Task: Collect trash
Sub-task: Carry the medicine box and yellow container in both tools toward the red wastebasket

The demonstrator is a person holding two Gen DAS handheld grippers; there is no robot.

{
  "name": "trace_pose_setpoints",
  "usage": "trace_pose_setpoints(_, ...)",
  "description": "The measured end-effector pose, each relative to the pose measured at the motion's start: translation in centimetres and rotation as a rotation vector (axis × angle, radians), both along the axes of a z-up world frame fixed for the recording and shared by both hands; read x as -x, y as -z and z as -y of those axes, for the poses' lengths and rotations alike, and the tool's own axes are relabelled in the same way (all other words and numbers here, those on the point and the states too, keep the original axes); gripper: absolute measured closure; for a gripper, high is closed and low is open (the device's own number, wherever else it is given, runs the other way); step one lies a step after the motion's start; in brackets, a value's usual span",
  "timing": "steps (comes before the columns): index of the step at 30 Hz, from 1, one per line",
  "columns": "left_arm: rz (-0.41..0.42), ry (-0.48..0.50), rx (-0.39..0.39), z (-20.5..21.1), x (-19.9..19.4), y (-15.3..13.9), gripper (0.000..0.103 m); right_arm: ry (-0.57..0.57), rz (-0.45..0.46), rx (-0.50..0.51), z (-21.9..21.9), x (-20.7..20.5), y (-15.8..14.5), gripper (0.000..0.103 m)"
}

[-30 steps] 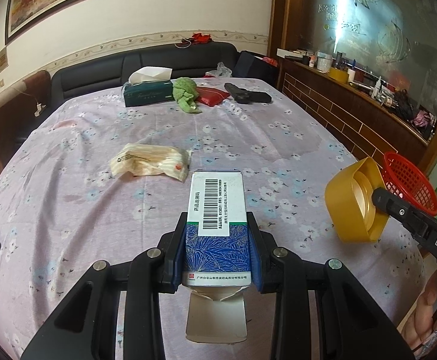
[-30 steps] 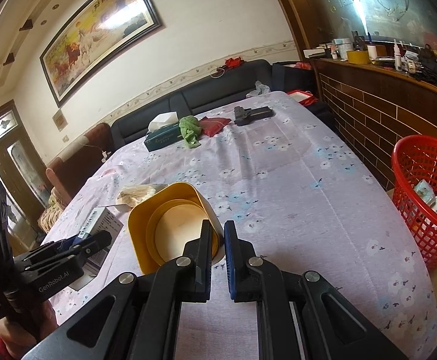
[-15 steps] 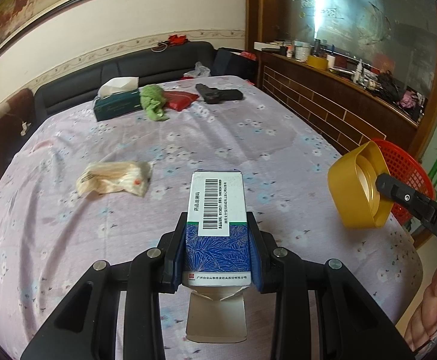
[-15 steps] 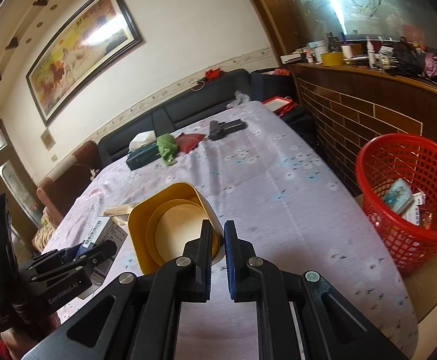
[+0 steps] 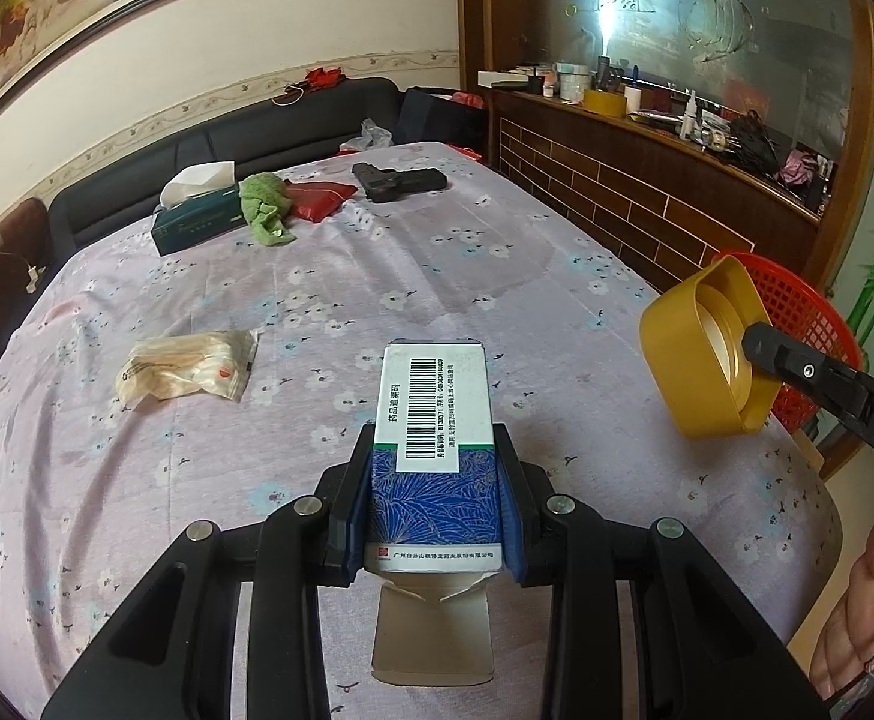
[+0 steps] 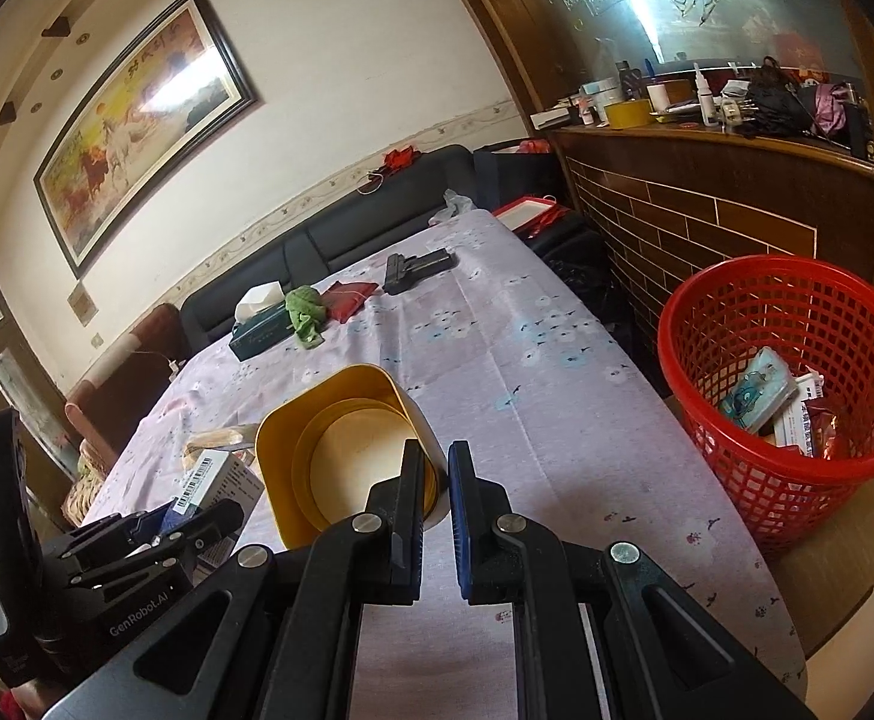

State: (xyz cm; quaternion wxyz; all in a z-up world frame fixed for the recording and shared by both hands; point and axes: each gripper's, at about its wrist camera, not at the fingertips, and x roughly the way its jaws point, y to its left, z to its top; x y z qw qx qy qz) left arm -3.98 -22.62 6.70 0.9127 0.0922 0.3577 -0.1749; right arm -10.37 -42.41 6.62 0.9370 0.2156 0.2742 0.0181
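My left gripper (image 5: 437, 468) is shut on a blue and white medicine box (image 5: 434, 420) with a barcode, held above the table; its bottom flap hangs open. My right gripper (image 6: 435, 468) is shut on the rim of a yellow lid (image 6: 341, 450), also seen in the left wrist view (image 5: 700, 354), held above the table's right side. A red mesh basket (image 6: 796, 396) with several packets inside stands off the table's right edge. A crumpled clear wrapper (image 5: 188, 363) lies on the flowered tablecloth (image 5: 377, 276) to the left.
At the far end lie a green tissue box (image 5: 197, 219), a green cloth (image 5: 263, 204), a red pouch (image 5: 317, 198) and a black gun-shaped object (image 5: 398, 180). A dark sofa (image 5: 227, 132) runs behind the table. A wooden counter (image 6: 712, 192) with clutter stands right.
Both grippers have moved right toward the red basket with their loads still held. The basket now shows larger in the right wrist view.
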Motion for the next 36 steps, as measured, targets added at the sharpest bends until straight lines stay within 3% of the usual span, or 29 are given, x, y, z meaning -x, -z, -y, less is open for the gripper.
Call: trace_pose_setpoints(36,0.002,0.153,-0.024,7.7,1.7,0.4,0.070,0.152,0.012,-0.026,6.9,3.7,-0.1,0.094)
